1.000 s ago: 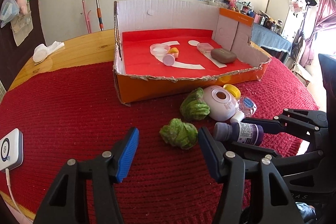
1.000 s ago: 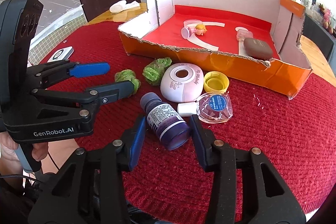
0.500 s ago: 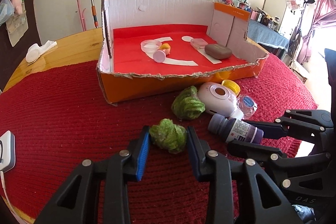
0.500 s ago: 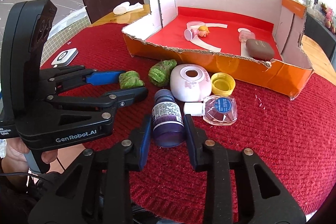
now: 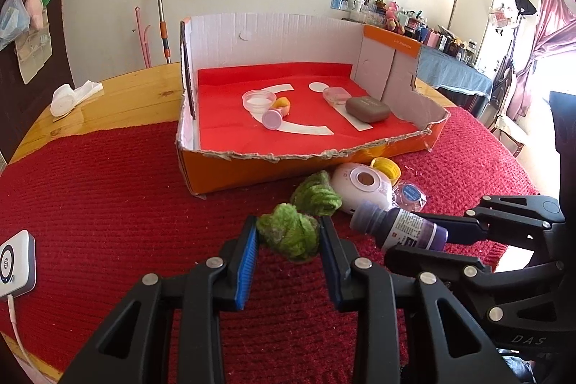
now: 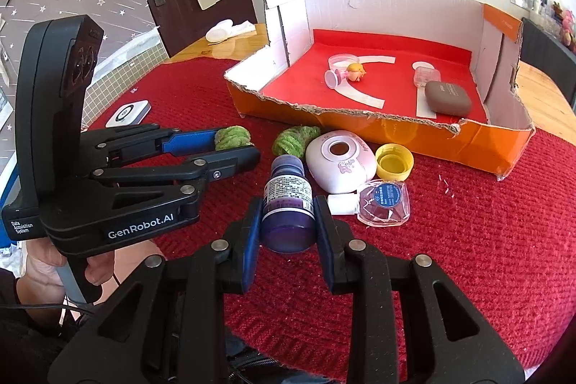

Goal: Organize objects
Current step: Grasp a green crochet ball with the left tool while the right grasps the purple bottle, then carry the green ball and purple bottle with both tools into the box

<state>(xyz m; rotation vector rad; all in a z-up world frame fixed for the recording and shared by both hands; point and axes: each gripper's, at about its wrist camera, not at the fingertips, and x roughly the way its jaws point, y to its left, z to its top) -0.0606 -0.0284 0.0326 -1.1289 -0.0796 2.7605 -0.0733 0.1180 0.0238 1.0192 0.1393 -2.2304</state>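
Left gripper (image 5: pixel 289 236) clamps a fuzzy green yarn ball (image 5: pixel 289 233); right gripper (image 6: pixel 288 215) grips a labelled purple bottle (image 6: pixel 288 204) between its pads.

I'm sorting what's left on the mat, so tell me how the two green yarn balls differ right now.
Near ball: clamped between the left tool's blue pads, out on the open mat. Far ball: free of any tool, lying beside the pink case and close to the box front. In the right wrist view the near ball is partly hidden by the pads; the far ball shows whole. Both are fuzzy, green and about the same size.
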